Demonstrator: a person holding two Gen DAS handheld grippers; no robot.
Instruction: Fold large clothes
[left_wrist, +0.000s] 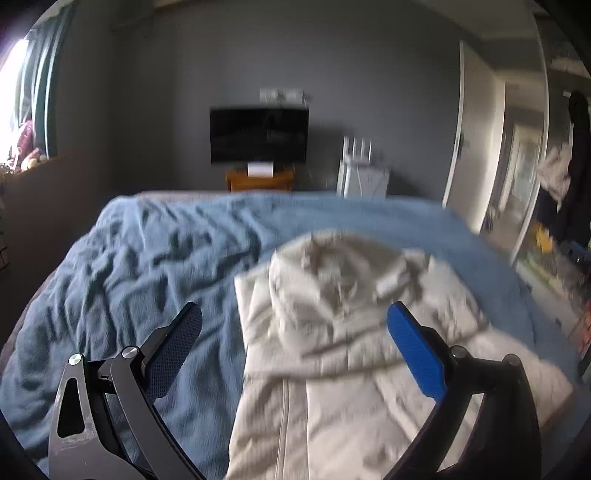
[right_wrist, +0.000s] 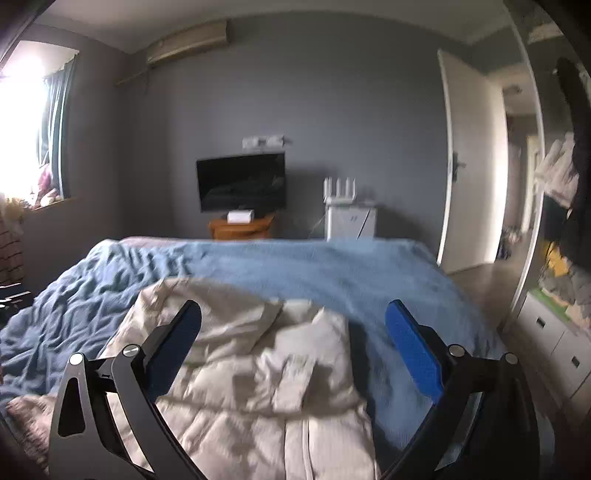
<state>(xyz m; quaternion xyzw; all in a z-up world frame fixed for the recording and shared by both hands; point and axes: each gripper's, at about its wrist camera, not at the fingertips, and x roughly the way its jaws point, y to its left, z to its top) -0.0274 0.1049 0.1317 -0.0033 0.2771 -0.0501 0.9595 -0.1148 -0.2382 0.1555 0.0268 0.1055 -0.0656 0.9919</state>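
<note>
A cream hooded jacket (left_wrist: 332, 332) with a front zip lies on the blue blanket (left_wrist: 147, 266) of a bed, hood towards the far end. My left gripper (left_wrist: 295, 314) is open above the jacket's left part, with nothing between its blue pads. In the right wrist view the same jacket (right_wrist: 258, 362) lies below, partly folded over itself. My right gripper (right_wrist: 293, 314) hangs wide open above it, clear of the cloth, and holds nothing. Both grippers are raised off the bed.
A dark television (right_wrist: 242, 181) hangs on the grey wall beyond the bed, above a wooden stand (right_wrist: 240, 227). A white unit (right_wrist: 351, 218) stands beside it. An open door (right_wrist: 472, 158) and white drawers (right_wrist: 554, 332) are on the right, a bright window (right_wrist: 22, 129) on the left.
</note>
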